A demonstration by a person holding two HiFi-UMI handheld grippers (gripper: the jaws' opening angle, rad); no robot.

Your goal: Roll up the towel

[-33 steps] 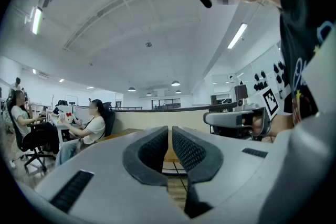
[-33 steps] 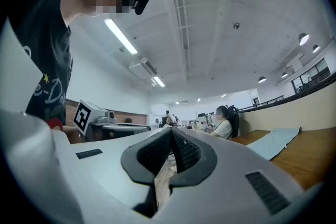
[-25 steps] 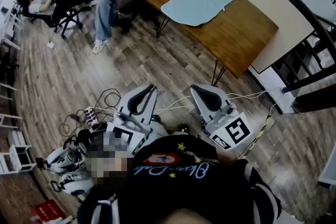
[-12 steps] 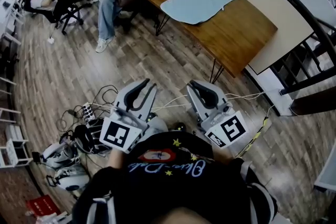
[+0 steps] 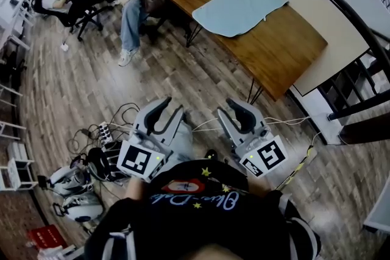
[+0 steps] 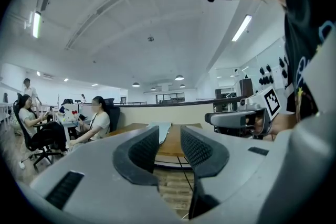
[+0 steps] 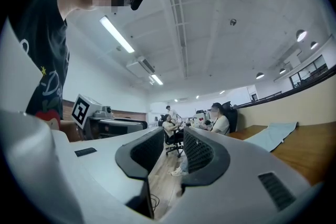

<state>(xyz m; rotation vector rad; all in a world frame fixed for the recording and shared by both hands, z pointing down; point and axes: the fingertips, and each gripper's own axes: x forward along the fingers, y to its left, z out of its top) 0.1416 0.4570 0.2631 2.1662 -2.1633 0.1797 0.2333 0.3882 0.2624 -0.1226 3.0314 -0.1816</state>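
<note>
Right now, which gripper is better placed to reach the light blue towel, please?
Probably right: the right gripper sits nearer the light blue towel on the brown wooden table than the left gripper. Both, empty, have just been opening.

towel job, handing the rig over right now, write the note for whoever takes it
Left gripper: open, jaws have just been opening, nothing between them.
Right gripper: open, jaws have just been opening, empty too.
Light blue cloth towel: spread flat on the brown wooden table, well ahead of both grippers.
Done: nothing, towel not yet rolled.
Left: step up to the table, grip an edge, roll it up.
</note>
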